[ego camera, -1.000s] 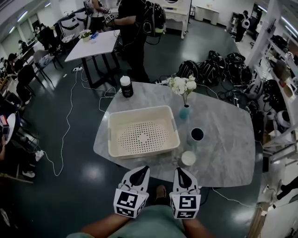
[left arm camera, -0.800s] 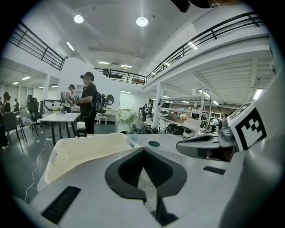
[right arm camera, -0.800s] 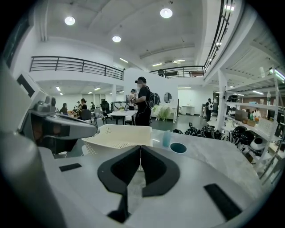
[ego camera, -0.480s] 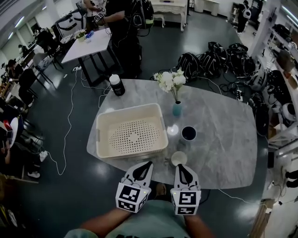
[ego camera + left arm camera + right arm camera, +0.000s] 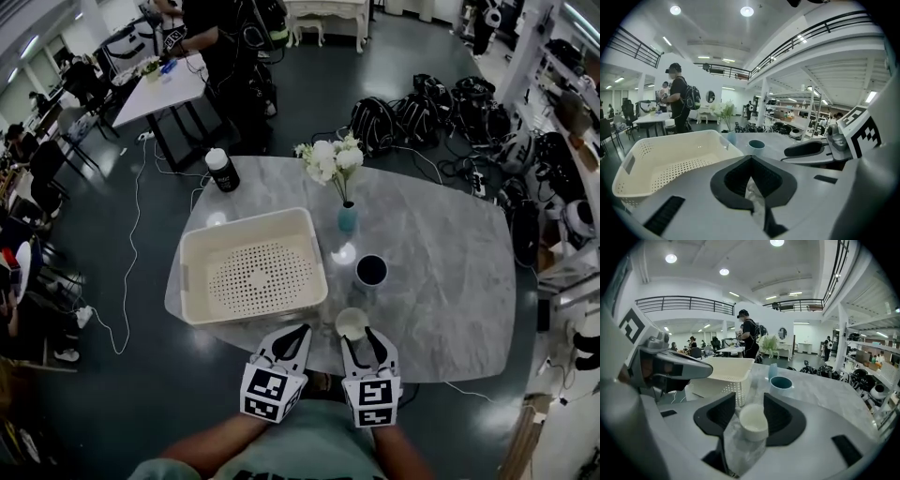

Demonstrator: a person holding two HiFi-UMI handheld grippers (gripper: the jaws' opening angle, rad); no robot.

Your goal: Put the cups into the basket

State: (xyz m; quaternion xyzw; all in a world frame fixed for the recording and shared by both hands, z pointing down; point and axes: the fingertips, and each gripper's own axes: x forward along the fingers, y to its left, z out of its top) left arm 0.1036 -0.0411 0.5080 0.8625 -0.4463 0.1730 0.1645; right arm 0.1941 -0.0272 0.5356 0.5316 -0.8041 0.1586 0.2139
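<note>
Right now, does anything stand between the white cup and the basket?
Nothing visible does. The white cup sits between the right gripper's opening jaws, beside the basket; the blue cup stands behind it.

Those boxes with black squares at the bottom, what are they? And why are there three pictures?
They belong to tongs that a person holds, one in each hand. One picture comes from a camera on the person's head; the other two from little cameras riding on the tongs. On the table stand a basket, a white cup, a blue cup and a vase of flowers. The left tongs are shut and empty. The right tongs are opening, with the white cup between them, not gripped.
</note>
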